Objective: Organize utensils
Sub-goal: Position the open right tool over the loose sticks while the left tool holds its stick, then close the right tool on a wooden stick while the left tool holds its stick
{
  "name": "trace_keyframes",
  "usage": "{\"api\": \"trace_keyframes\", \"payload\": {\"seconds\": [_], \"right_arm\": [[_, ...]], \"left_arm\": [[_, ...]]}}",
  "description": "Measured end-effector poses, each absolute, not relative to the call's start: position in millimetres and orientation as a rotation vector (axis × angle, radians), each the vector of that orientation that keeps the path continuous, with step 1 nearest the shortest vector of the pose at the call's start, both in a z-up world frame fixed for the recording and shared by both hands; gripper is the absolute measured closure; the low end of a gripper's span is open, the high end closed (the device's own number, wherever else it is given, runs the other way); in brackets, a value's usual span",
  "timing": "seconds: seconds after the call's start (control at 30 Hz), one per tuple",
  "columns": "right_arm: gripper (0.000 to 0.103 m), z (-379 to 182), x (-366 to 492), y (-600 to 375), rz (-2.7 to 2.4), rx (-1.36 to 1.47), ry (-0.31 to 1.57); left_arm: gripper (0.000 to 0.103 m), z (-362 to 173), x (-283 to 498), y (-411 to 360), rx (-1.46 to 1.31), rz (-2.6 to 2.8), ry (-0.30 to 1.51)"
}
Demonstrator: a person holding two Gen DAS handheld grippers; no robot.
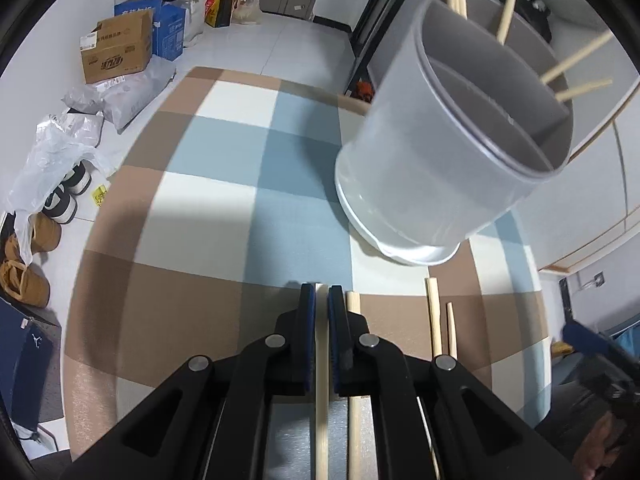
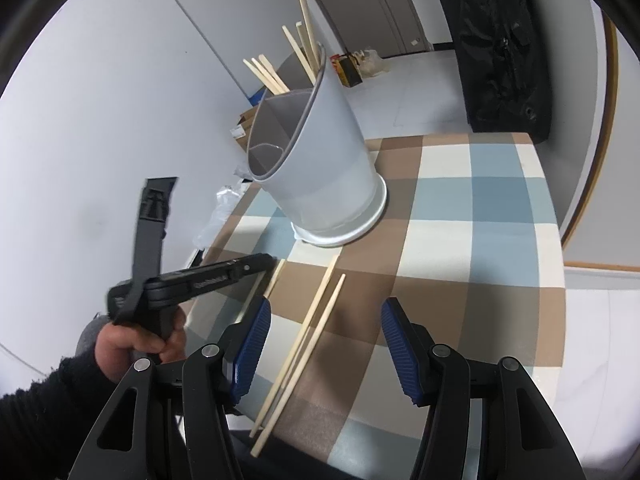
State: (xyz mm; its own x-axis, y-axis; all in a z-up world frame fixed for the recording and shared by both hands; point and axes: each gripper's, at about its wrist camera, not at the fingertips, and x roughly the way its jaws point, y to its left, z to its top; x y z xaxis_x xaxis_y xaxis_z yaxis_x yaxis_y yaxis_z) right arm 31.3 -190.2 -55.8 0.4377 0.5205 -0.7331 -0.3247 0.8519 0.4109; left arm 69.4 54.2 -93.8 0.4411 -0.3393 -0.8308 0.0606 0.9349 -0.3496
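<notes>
My left gripper (image 1: 322, 292) is shut on one wooden chopstick (image 1: 322, 360), which lies lengthwise between the blue pads, low over the checked tablecloth (image 1: 224, 200). A second chopstick (image 1: 353, 308) lies just right of its fingers, with two more (image 1: 434, 312) further right. The grey divided holder (image 1: 440, 160) stands beyond them with several chopsticks in it. My right gripper (image 2: 326, 336) is open above two loose chopsticks (image 2: 316, 320) near the table's front edge. In the right wrist view a hand (image 2: 136, 340) holds the left gripper (image 2: 260, 262) left of the holder (image 2: 320, 152).
Cardboard boxes (image 1: 120, 48), plastic bags and shoes (image 1: 64, 196) crowd the floor past the table's far left side. A black bag (image 2: 500, 40) hangs at the back right. A white wall runs close along the left of the table.
</notes>
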Motion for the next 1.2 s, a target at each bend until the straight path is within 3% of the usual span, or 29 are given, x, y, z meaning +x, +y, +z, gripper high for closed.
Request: {"api": "trace_keyframes", "payload": {"seconds": [0.1,0.17,0.3,0.73,0.83,1.2], "right_arm": [[0.050,-62.6,38.4,-176.8,0.525,0.191,1.006],[0.060,-67.6,43.4,-164.6,0.535,0.159,1.020],[0.065,-78.2,54.3,-142.4,0.551,0.111,1.044],[0.072,-115.0,96.0,-104.7,0.482,-0.033,1.121],[0.088,-117.6,96.4,-100.8,0.469,-0.093,1.127],[0.096,-119.1,92.3,-97.5,0.448,-0.163,1.099]], "left_arm": [[0.101,-91.0,75.1,64.6,-0.356,-0.276,1.070],[0.101,-89.5,76.9,68.6,-0.383,-0.285,1.055],[0.101,-88.8,79.8,74.3,-0.446,-0.323,1.038],[0.101,-75.4,83.5,95.7,-0.515,-0.405,0.985],[0.101,-73.8,85.8,100.8,-0.539,-0.397,0.972],[0.101,-54.7,84.3,107.5,-0.529,-0.339,0.856]]}}
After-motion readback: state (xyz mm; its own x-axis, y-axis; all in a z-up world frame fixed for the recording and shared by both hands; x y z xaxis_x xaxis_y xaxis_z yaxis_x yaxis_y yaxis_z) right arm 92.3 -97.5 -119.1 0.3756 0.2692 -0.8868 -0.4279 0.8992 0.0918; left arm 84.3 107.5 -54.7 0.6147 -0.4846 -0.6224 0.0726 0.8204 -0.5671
